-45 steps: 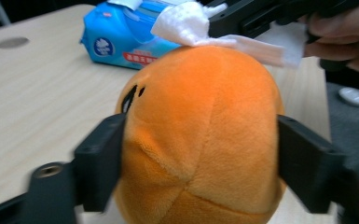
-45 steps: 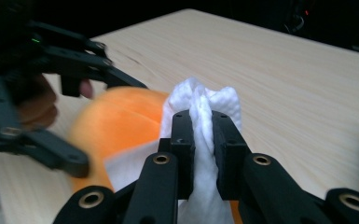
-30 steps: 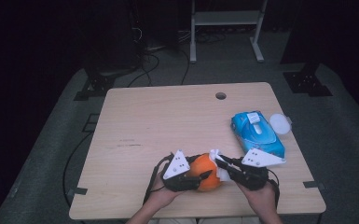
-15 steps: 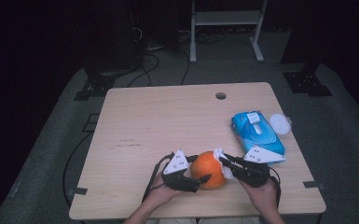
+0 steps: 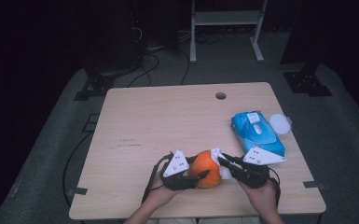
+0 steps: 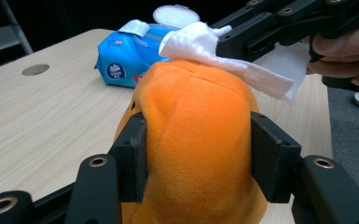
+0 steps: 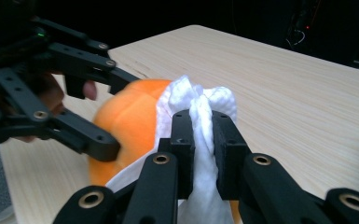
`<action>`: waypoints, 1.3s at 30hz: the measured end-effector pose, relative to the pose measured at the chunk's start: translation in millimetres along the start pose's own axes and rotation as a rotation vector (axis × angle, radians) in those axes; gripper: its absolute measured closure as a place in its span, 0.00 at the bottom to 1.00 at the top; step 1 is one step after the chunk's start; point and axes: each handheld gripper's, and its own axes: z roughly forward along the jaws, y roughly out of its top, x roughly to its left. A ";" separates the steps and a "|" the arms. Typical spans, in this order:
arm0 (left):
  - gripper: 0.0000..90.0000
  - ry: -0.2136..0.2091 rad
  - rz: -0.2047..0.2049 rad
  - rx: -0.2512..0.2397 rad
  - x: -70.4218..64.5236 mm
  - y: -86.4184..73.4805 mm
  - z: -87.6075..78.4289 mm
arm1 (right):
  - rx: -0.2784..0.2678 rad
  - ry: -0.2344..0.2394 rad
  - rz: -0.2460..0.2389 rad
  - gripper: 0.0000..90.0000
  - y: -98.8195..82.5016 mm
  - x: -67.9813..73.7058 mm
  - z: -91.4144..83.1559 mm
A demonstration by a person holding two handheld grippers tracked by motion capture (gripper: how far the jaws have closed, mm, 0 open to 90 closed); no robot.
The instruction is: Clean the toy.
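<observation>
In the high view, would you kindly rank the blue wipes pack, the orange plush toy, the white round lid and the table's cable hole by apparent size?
1. blue wipes pack
2. orange plush toy, partly hidden by the grippers
3. white round lid
4. cable hole

Near edge of table (image 5: 168,121): toy between my two grippers, packet to the right.

Plush toy (image 5: 206,168) on the table near its front edge; my left gripper (image 5: 193,179) on its left with a jaw pressed to each side, having just closed further; my right gripper (image 5: 224,163) on its right, jaws clamped on a wipe (image 7: 200,116) that lies on the toy's top. Wipes packet (image 5: 256,133) behind and right of the toy; a round lid (image 5: 280,124) just beside the packet at the table's right edge.
</observation>
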 end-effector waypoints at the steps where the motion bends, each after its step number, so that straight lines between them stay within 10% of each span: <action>1: 0.49 0.000 -0.001 0.001 0.7 -0.1 -0.5 | -0.005 0.001 -0.017 0.89 1.3 4.0 -0.7; 5: 0.44 -0.001 -0.004 0.002 1.2 -1.4 -0.5 | -0.006 0.010 -0.092 0.89 5.5 15.5 1.0; 11: 0.11 -0.006 -0.034 0.013 6.6 -10.4 10.8 | 0.005 0.006 -0.026 0.89 -2.1 -0.7 1.2; 13: 0.12 -0.037 -0.084 0.004 9.9 -16.5 13.9 | 0.007 0.005 -0.028 0.88 -2.5 -1.0 1.4; 20: 0.28 -0.089 -0.046 0.001 6.3 -13.4 11.0 | 0.006 -0.026 0.032 0.88 -7.3 -17.7 0.2; 26: 0.05 -0.041 -0.072 0.030 5.8 -17.0 21.5 | 0.007 0.013 0.007 0.88 -5.5 -6.8 3.3; 32: 0.33 -0.041 -0.076 0.036 6.1 -13.7 15.2 | -0.012 0.010 -0.071 0.89 1.6 12.1 1.6; 37: 0.38 -0.044 -0.040 0.052 -2.5 -8.5 12.2 | -0.017 0.022 -0.187 0.89 7.5 33.1 2.7; 39: 0.39 -0.044 -0.043 0.049 -2.2 -7.6 10.2 | -0.024 0.011 -0.152 0.89 7.2 25.5 1.2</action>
